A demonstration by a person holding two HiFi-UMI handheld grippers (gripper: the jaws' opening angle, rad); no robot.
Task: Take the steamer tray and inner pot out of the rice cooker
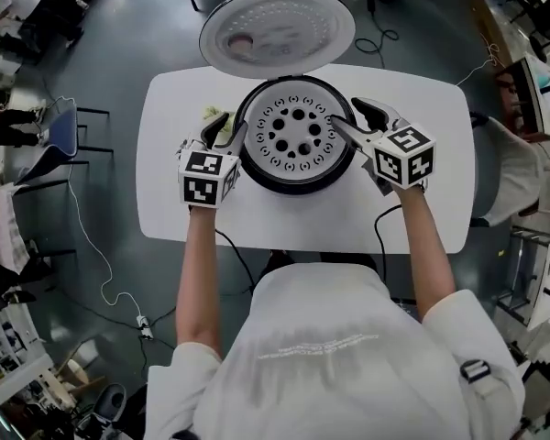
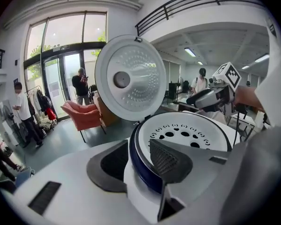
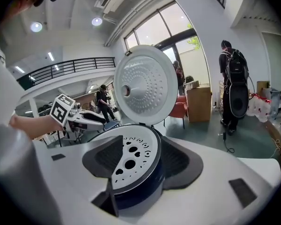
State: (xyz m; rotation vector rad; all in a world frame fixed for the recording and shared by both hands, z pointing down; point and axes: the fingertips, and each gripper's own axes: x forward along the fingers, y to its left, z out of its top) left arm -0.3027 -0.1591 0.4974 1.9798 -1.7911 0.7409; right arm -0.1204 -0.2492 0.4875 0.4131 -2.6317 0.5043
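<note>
Near desk [image 1: 422, 218] edge, both arms reach in: L gripper [image 1: 227, 128] has jaws wide astride the left rim of the rice cooker [image 1: 293, 183], one jaw outside, one over the steamer tray [image 1: 298, 126], no pad pressing. R gripper [image 1: 346, 115] same at the right rim, jaws wide, holding nothing. Tray sits in the cooker at desk centre, twd the far edge; open lid [image 1: 277, 27] stands up past that edge.
</note>
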